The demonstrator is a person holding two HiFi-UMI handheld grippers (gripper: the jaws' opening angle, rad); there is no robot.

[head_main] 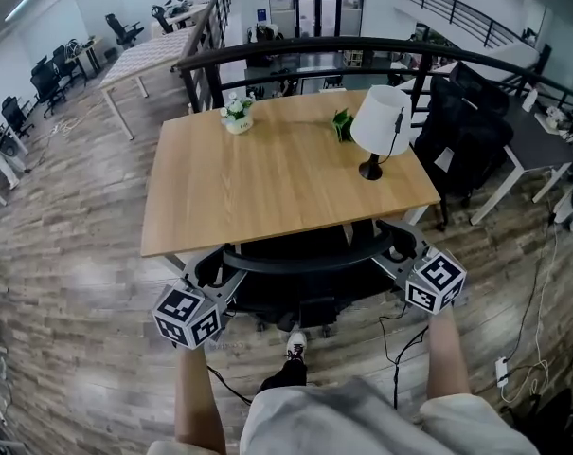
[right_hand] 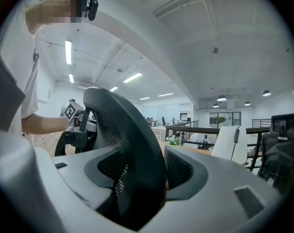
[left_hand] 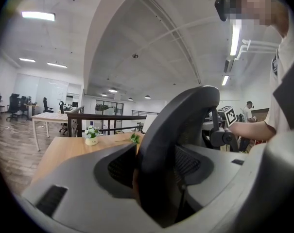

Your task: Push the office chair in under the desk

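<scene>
**Head view:** chair [head_main: 305,287] sits at the near edge of the desk [head_main: 267,188]. Seat is partly under the top, w/ the backrest rim arcing just outside that edge. L gripper [head_main: 213,271] bites the rim's left end, R gripper [head_main: 397,247] its right end. On the desk: lamp [head_main: 381,121] near the right edge, flower pot [head_main: 237,115] at the far edge, small green item [head_main: 342,125] beside the lamp. Shoe [head_main: 295,346] is just behind the chair base. Railing [head_main: 295,50] runs past the far edge, a dark chair [head_main: 471,126] stands off the right edge, and cables [head_main: 532,349] lie on the floor at right.

**L gripper view:** jaws clenched on the backrest rim, which stands upright betw. them, mesh against both pads. Only here: R gripper and right forearm [left_hand: 249,127] at the rim's other end. Pot + desk top show at left.

**R gripper view:** jaws likewise clamped on the rim, mesh pressed betw. the pads. L gripper and left forearm [right_hand: 42,124] show at left, the lamp shade at right. Seat and base appear in neither gripper view, only from the head.
</scene>
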